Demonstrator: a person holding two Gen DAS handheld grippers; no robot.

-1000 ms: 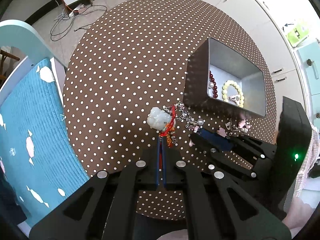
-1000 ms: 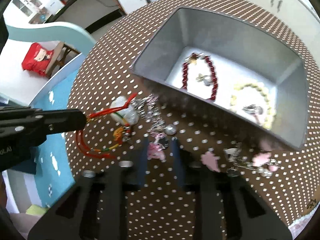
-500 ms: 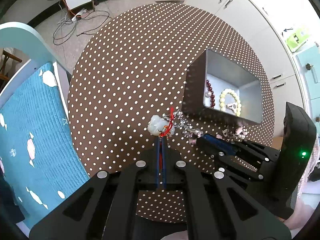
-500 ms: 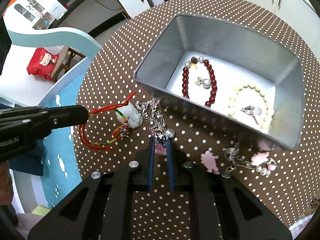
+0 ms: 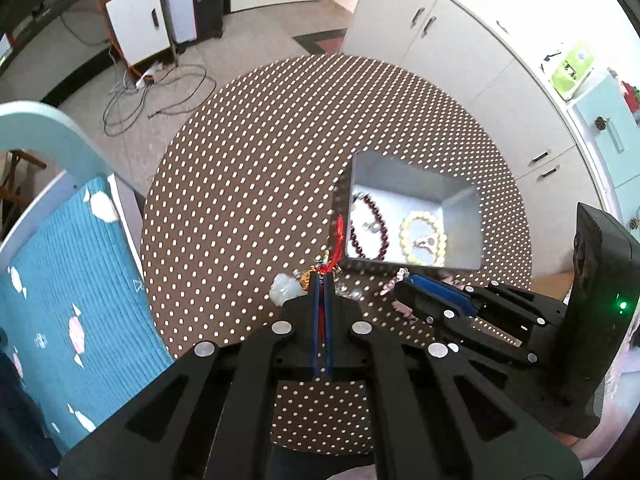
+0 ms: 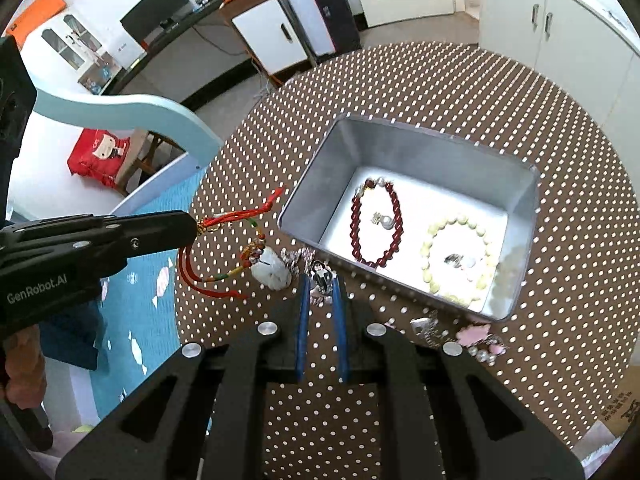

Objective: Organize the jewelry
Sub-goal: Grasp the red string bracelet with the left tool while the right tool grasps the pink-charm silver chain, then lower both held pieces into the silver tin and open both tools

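My left gripper [image 5: 320, 276] is shut on the red cord [image 5: 340, 236] of a necklace. Its white jade pendant [image 6: 272, 270] hangs below the cord [image 6: 240, 216], over the dotted table [image 5: 260, 184]. My right gripper [image 6: 320, 280] is shut on a silver chain [image 6: 322, 278] that trails to the pendant's side; whether the two are tangled I cannot tell. Beyond both grippers stands an open metal tin [image 6: 400, 140]. It holds a dark red bead bracelet [image 6: 356, 216] and a cream bead bracelet [image 6: 428, 240]. In the left wrist view the right gripper [image 5: 400, 292] sits just right of mine.
A pink charm piece with pearls [image 6: 474, 334] lies on the table right of my right gripper, in front of the tin. A blue chair with a teal cushion [image 5: 60, 260] stands at the table's left edge. White cabinets [image 5: 440, 40] stand behind, and cables [image 5: 152, 96] lie on the floor.
Both grippers have risen from the table. The red cord with its pendant and the silver chain have come up with them. The tin and table look smaller.
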